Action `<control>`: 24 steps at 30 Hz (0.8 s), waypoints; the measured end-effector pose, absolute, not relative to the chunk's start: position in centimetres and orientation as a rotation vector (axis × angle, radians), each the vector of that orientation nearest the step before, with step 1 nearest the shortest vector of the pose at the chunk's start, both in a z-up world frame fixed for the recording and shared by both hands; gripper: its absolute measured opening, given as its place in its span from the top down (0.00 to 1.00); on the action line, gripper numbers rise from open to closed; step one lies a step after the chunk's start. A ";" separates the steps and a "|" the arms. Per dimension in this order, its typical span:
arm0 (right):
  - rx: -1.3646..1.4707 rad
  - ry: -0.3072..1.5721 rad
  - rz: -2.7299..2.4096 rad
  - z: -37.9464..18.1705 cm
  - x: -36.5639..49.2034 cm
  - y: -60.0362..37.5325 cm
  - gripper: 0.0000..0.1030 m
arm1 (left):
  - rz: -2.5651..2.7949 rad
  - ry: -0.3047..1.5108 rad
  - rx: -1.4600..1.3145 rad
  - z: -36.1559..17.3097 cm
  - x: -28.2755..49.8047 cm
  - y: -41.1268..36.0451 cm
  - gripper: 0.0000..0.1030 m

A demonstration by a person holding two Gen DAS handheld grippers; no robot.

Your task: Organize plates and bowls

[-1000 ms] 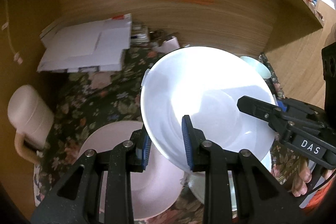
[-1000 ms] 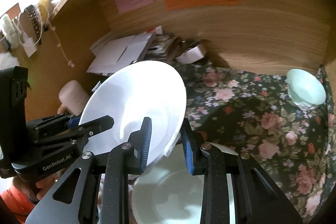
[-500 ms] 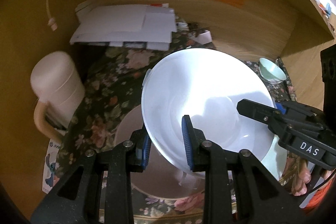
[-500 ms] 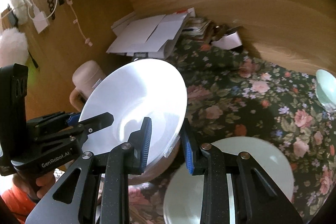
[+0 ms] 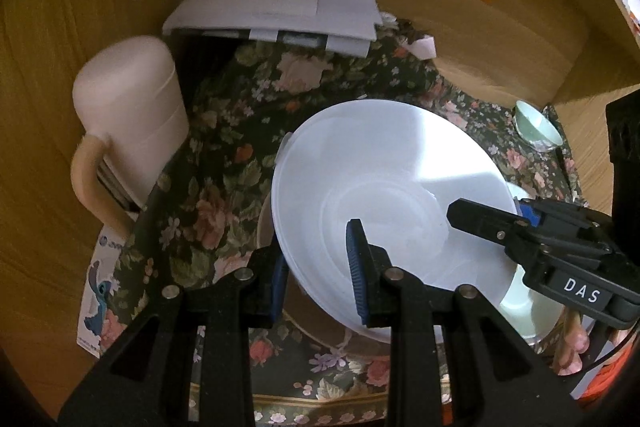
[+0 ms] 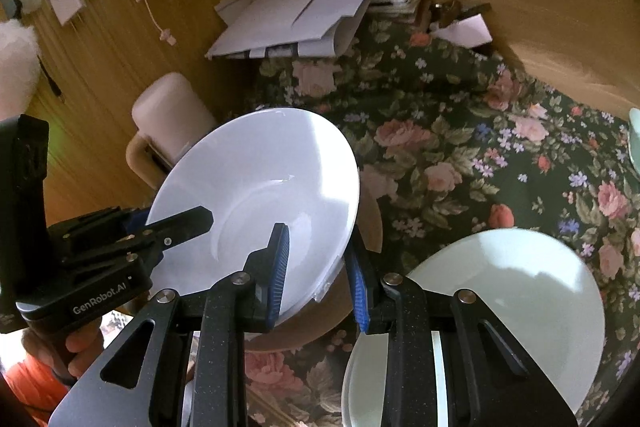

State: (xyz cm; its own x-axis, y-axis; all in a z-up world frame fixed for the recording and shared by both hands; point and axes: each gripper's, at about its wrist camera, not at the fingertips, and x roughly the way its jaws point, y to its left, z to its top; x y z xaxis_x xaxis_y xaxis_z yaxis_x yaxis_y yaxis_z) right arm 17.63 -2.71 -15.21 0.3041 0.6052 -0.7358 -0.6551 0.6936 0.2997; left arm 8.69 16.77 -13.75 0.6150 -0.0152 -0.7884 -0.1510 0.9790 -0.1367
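Note:
A white plate (image 5: pixel 384 187) is held by its rim between both grippers, tilted, just above a pink plate (image 6: pixel 320 323) on the floral cloth. My left gripper (image 5: pixel 318 275) is shut on the plate's near-left rim. My right gripper (image 6: pixel 320 275) is shut on the opposite rim of the white plate (image 6: pixel 260 187) and shows in the left wrist view (image 5: pixel 520 227). A pale green plate (image 6: pixel 500 307) lies to the right of the pink one. A small pale green bowl (image 5: pixel 538 129) stands at the far right.
A pink lidded jug (image 5: pixel 128 123) with a handle stands at the left. A stack of papers (image 5: pixel 280 7) lies at the back by the wooden wall (image 5: pixel 480 27). The floral tablecloth (image 6: pixel 480 147) covers the surface. A sticker card (image 5: pixel 96 299) lies at the front left.
Both grippers have carried the white plate leftward and down, over the pink plate and away from the pale green plate. The grip has not changed.

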 end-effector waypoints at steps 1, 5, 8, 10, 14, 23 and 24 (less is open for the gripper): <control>-0.064 0.952 0.835 -15.4 17.6 -2.6 0.75 | 0.078 0.914 -0.201 -14.0 8.7 16.9 0.73; -0.075 0.968 0.833 -16.0 17.7 -2.4 0.75 | 0.081 0.929 -0.194 -14.8 8.5 17.0 0.73; -0.082 0.982 0.833 -16.4 17.9 -2.2 0.75 | 0.071 0.935 -0.181 -15.1 8.3 16.9 0.73; -0.090 0.990 0.832 -16.7 18.0 -2.1 0.75 | 0.066 0.939 -0.182 -15.4 8.4 16.9 0.73; -0.111 0.986 0.832 -16.6 17.8 -2.0 0.73 | 0.061 0.937 -0.179 -15.5 8.5 17.0 0.74; -0.120 0.983 0.835 -16.2 17.7 -2.2 0.69 | 0.068 0.943 -0.191 -15.8 8.7 17.6 0.82; -0.120 0.978 0.835 -16.1 17.6 -2.3 0.67 | 0.069 0.943 -0.188 -15.8 8.7 17.5 0.83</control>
State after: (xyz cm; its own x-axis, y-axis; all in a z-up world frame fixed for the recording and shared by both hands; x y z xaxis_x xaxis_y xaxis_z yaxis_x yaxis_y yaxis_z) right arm 17.64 -2.30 -16.05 0.2814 0.5706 -0.7715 -0.6727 0.6907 0.2655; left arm 8.71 17.53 -15.79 0.5863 -0.0231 -0.8098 -0.1413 0.9814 -0.1303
